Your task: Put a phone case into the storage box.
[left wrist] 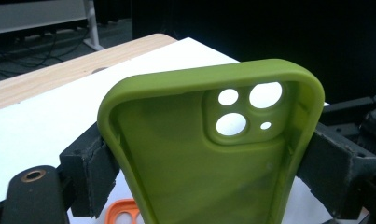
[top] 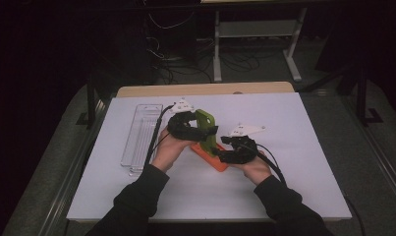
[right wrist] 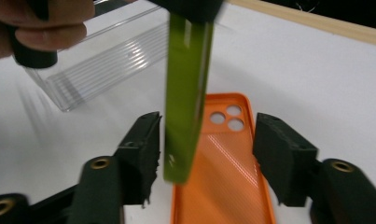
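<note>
Green phone case (left wrist: 209, 158): matt, smooth, probably silicone. Orange phone case (right wrist: 223, 172): finely ribbed plastic inside. Clear tray (top: 142, 137): glossy, ridged plastic. Table edge (top: 205, 89): pale wood.

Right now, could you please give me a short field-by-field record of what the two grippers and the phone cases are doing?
left gripper: shut on the green phone case, pads pressed on its two long edges
green phone case: held upright above the table, camera cutouts at its top
right gripper: open, jaws either side of the green case's lower end, right pad well clear
orange phone case: lying flat on the white table, inside facing up
clear plastic tray: on the table at the person's left
</note>
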Available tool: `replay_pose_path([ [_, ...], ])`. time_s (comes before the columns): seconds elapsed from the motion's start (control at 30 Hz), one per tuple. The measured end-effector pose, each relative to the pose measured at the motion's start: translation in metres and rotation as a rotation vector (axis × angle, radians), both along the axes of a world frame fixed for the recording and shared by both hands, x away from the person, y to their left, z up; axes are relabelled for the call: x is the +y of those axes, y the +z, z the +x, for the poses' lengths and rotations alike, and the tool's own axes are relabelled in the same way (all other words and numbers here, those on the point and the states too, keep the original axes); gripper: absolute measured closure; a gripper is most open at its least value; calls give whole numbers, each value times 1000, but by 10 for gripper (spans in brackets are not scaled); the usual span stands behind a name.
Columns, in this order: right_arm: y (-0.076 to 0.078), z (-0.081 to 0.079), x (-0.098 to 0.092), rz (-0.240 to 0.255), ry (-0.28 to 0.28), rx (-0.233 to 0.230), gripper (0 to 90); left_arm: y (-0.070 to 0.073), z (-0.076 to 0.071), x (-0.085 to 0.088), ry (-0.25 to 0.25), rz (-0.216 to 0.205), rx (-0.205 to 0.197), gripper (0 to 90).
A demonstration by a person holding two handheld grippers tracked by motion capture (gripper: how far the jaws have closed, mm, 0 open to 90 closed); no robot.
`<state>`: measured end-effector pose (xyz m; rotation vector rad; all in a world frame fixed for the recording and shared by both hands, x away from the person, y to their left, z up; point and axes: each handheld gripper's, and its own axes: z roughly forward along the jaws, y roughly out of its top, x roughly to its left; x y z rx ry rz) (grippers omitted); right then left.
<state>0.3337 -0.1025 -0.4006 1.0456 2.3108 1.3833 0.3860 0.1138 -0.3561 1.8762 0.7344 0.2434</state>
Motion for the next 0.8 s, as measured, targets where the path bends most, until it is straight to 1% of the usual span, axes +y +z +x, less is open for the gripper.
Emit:
replay_pose_path([
  [0.03, 1, 0, -4, 0, 1, 1, 341, 0, 1, 1, 4, -5, -3, 141],
  [0.07, 1, 1, -7, 4, 5, 14, 312, 1, 1, 2, 4, -3, -4, 141],
  [0.1, 2, 1, -11, -2, 13, 28, 280, 1, 1, 2, 7, -11, -9, 141],
  [0.13, 2, 0, -14, -6, 9, 26, 255, 2, 1, 3, 10, -10, -5, 142],
  [0.2, 3, -1, -22, -12, 8, 27, 193, 3, 1, 4, 11, -9, -12, 143],
  [0.27, 2, -1, -29, -30, -2, 14, 139, 4, 2, 7, 16, -9, -15, 143],
  [0.3, 2, -1, -32, -35, -6, 21, 122, 5, 2, 8, 18, -12, -17, 143],
  [0.33, 1, -1, -35, -41, -14, 15, 117, 6, 2, 9, 22, -14, -19, 143],
  [0.37, 0, -2, -38, -46, -19, 14, 93, 7, 3, 10, 28, -20, -19, 143],
  [0.4, -1, -2, -40, -52, -22, 20, 56, 9, 3, 11, 28, -14, -21, 143],
  [0.47, -4, -2, -46, -62, -27, 21, 1, 11, 3, 13, 35, -20, -26, 144],
  [0.57, -8, -5, -53, -73, -28, 24, 0, 15, 3, 17, 41, -18, -34, 144],
  [0.6, -9, -6, -56, -86, -26, 15, 0, 16, 3, 18, 44, -22, -35, 144],
  [0.63, -9, -8, -59, -90, -30, 18, 0, 18, 3, 19, 46, -22, -37, 144],
  [0.67, -10, -9, -62, -88, -34, 16, 0, 19, 3, 20, 51, -17, -44, 144],
  [0.73, -12, -11, -67, -82, -34, 17, 0, 22, 4, 24, 55, -17, -46, 144],
  [0.77, -13, -13, -70, -80, -41, 23, 0, 23, 4, 26, 65, -22, -43, 144],
  [0.8, -14, -14, -73, -83, -39, 16, 0, 25, 5, 27, 72, -30, -47, 145],
])
